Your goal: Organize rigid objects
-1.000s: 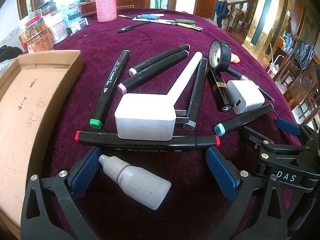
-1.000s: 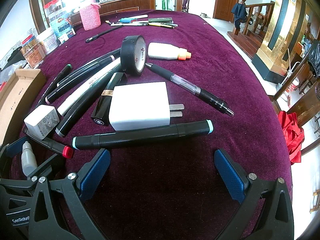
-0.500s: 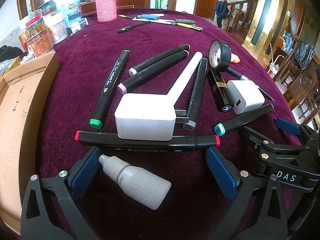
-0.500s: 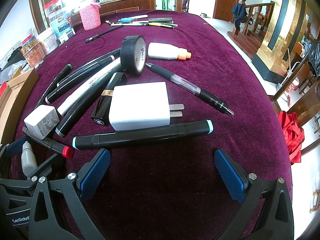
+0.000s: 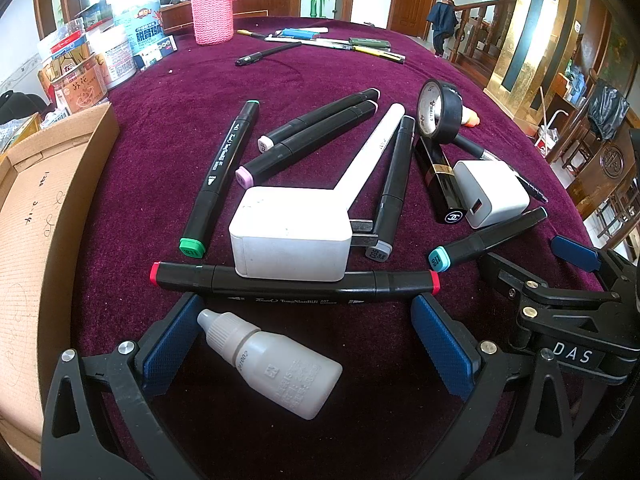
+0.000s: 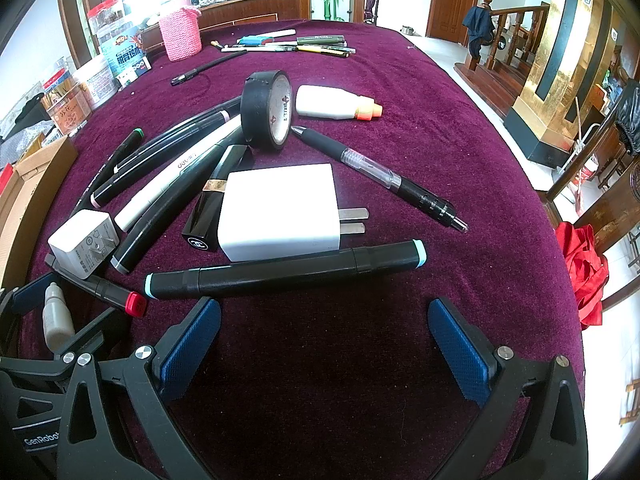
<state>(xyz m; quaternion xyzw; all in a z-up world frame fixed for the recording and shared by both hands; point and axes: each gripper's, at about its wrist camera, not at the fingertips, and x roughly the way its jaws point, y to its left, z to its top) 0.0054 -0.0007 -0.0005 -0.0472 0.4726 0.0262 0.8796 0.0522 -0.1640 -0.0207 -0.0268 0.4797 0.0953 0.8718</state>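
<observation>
Both tongs gape empty over our purple table: the left gripper (image 5: 304, 340) straddles a white dropper bottle (image 5: 272, 364), the right gripper (image 6: 324, 340) waits just short of a teal-capped marker (image 6: 284, 270). We judge sorting barely begun; next, squeeze the bottle and carry it left to the cardboard box (image 5: 48, 216).

Maroon velvet tablecloth (image 6: 400, 128), black markers (image 6: 280, 272), white chargers (image 6: 280, 208), pink knitted holder (image 5: 212, 16)

Cardboard box (image 5: 60, 216) farther left, tilted.
</observation>
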